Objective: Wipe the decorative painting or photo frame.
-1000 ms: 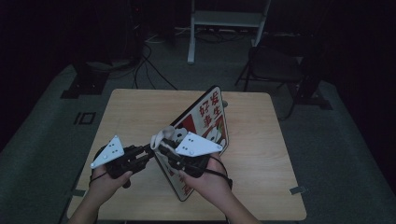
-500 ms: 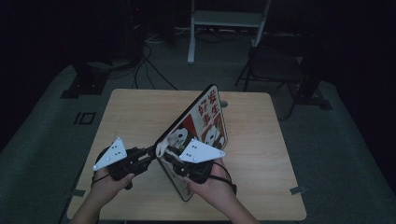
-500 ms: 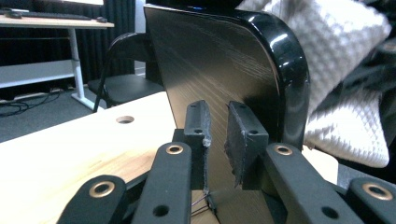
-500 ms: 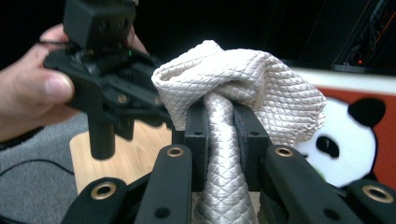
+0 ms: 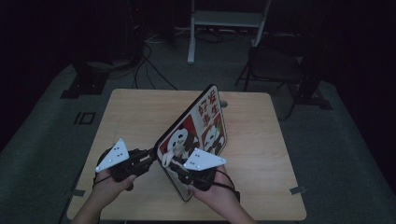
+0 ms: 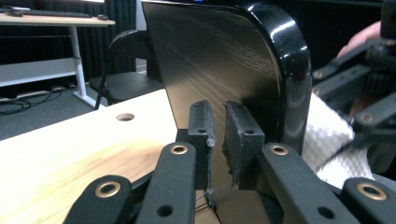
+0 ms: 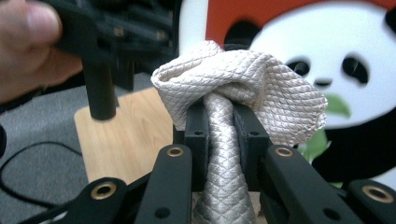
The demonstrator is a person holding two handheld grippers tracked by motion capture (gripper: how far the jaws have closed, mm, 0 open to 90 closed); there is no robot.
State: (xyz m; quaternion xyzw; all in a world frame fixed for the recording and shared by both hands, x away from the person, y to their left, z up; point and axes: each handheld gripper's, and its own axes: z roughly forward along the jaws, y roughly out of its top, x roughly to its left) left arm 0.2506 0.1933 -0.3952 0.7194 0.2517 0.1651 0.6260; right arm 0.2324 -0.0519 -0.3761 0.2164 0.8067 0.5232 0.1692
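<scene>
A tray (image 5: 205, 121) with a red and white panda print stands tilted on its edge on the wooden table (image 5: 261, 154). My left gripper (image 5: 153, 154) is at its left rim and shut on that rim; in the left gripper view the jaws (image 6: 218, 135) pinch the tray's glossy black back (image 6: 224, 60). My right gripper (image 5: 175, 161) is shut on a bunched cream cloth (image 5: 170, 154). In the right gripper view the cloth (image 7: 233, 79) bulges over the gripper (image 7: 225, 126), against the panda face (image 7: 327, 56). The cloth (image 6: 327, 140) also peeks past the tray's rim.
A round hole (image 6: 125, 116) sits in the tabletop behind the tray. Beyond the table stand a dark folding chair (image 5: 275, 65) and a white desk frame (image 5: 224, 18), with cables (image 5: 149, 60) on the grey floor. A hand (image 7: 28, 46) holds the left gripper.
My right gripper has slid the cloth down the panda face toward the near edge. The left gripper has kept its place on the rim.
</scene>
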